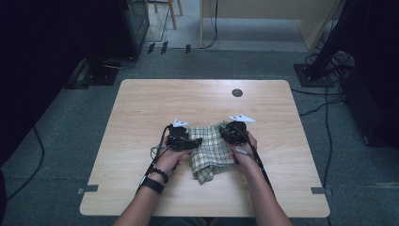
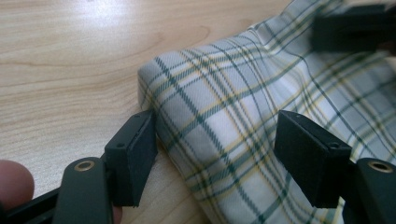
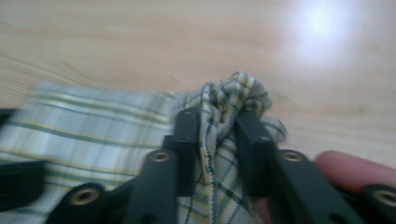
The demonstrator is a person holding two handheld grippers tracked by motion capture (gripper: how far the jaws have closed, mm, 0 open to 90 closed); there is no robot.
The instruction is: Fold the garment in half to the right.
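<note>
Right gripper pinches plaid cloth.

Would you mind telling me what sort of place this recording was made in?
Probably a lab or studio set up for recording: a bare wooden table on grey carpet, cables trailing across the floor, and dark stands around it.

A light wooden table stands on grey carpet, with a dark round grommet near its far edge. Black cables trail over the floor at right; wooden chair legs stand beyond
</note>
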